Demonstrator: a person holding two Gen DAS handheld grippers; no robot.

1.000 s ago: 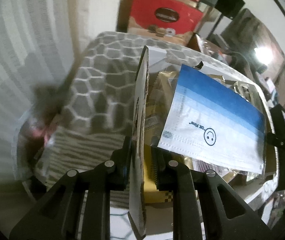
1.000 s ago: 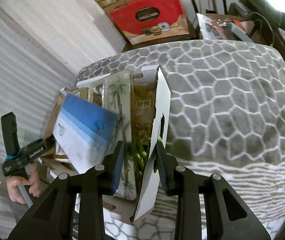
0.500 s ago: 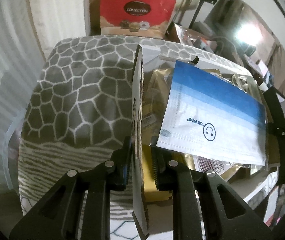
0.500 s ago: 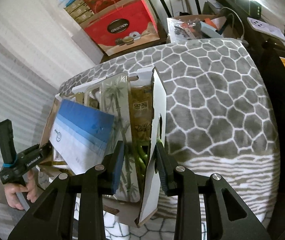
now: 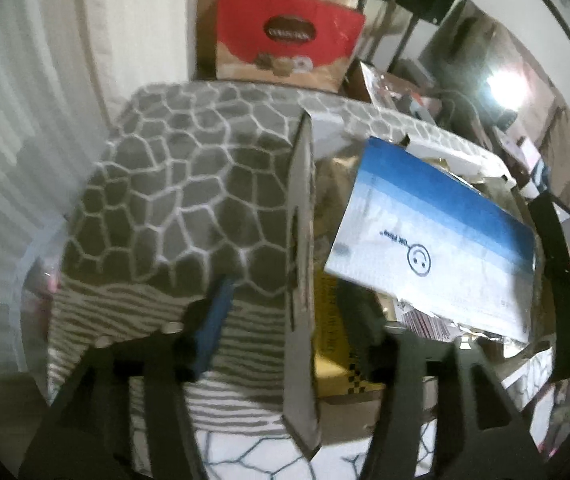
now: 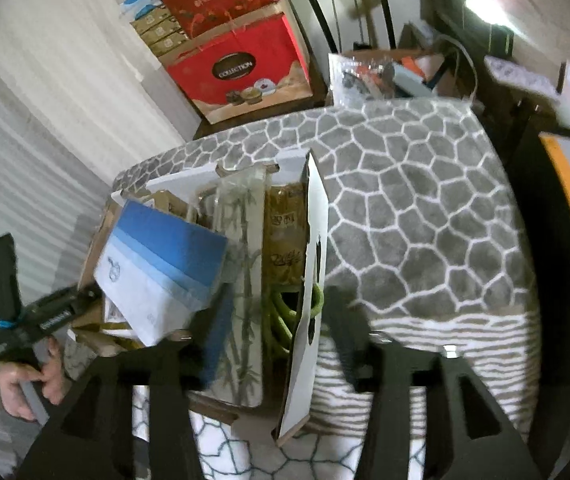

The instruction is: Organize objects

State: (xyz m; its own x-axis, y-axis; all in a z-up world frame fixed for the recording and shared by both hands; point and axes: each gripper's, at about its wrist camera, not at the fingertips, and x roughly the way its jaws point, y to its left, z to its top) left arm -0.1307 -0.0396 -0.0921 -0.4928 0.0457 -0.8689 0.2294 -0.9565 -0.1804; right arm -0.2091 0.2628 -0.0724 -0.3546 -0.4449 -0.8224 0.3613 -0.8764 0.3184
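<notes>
- We see a cluttered room with a red gift box (image 6: pixel 241 68) stacked against a white wall, behind a worktop (image 6: pixel 425 216) draped in a grey cobble-patterned cloth.
- An open cardboard box (image 6: pixel 303 320) sits at the worktop's near left corner, its flaps upright.
- A blue-and-white face mask pack (image 5: pixel 437 240) lies tilted on top of the box's contents, beside a bamboo-printed packet (image 6: pixel 245 280) and a green coiled cord (image 6: pixel 281 316).
- Our left gripper (image 5: pixel 285 320) straddles the box's left flap (image 5: pixel 301 280); its fingers have just spread and stand clear of the card.
- Our right gripper (image 6: pixel 273 328) likewise straddles the right flap (image 6: pixel 309 300), fingers just parted, not pressing it.
</notes>
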